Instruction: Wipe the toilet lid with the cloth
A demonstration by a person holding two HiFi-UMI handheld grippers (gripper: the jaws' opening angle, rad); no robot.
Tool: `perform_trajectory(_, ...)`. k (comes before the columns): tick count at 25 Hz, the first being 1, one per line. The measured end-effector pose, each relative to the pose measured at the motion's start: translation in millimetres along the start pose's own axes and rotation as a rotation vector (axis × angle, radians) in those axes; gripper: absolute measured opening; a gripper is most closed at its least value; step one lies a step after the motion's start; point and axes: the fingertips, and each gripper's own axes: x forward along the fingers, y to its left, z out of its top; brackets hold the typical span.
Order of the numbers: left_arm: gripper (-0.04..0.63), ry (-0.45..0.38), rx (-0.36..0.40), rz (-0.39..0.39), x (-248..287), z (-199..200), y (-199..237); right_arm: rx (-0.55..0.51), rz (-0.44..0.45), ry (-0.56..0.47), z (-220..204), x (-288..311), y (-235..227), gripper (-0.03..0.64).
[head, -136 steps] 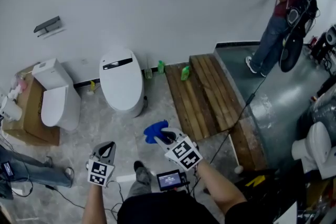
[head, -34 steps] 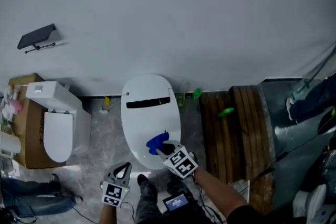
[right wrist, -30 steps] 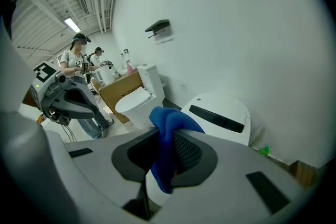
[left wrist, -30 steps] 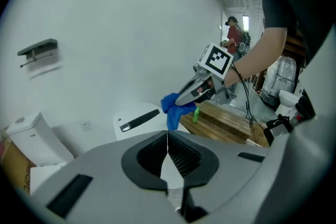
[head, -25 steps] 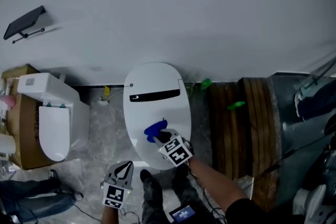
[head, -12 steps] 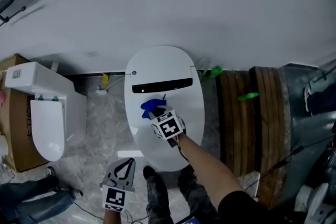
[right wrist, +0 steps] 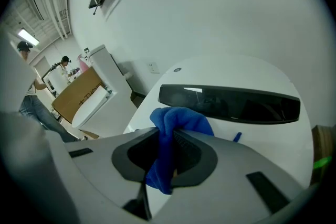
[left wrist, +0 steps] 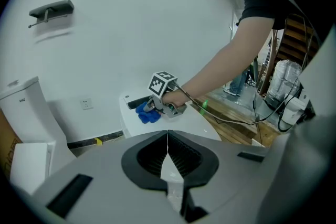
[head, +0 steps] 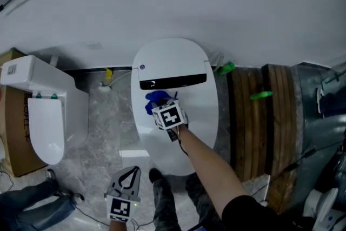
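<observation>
At mid-frame in the head view, the right gripper [head: 158, 105] pinches a soft, crumpled blue cloth [head: 153, 99] between its fingers, on the glossy white oval toilet lid [head: 197, 111], just below its dark glassy strip [head: 173, 82]. At bottom centre, the left gripper [head: 130, 173] holds its ribbed fingers pressed together, empty.

- Right gripper [head: 158, 106]: grey, two-jaw, marker cube [head: 168, 115] on top, pointing forward and down. Jaws clamped on a bunched blue fleecy cloth [right wrist: 181, 119].
- Right arm [head: 208, 162]: bare forearm stretched forward, black sleeve [head: 246, 213] at the upper arm.
- Left gripper [head: 130, 175]: low, close to the body, jaws together, nothing between them.
</observation>
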Motion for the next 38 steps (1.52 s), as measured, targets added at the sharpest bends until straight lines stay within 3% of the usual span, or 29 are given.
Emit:
perform_trajectory(7,0.011,0.003,0.01,-0.004,-3.6,-11.3,1.2,-0.061,0.017,0.011,8.6,17.5,20.4,0.067)
perform_trajectory(11,0.011,0.003,0.005,-0.013,-4.9,-16.9,-5.8,-0.095,0.072,0.032,-0.5,24.2,45.5,0.067)
perform_trajectory(22,0.011,0.009,-0.016,-0.033,-0.3,-37.3,-30.2,-0.21,0.118,0.059,-59.6,15.6,85.7,0.067)
perform_trajectory(38,0.011,0.029,-0.029,-0.037,21.6,-57.5,-54.6,-0.185,0.235,0.11,-177.9,-35.3,115.8,0.067)
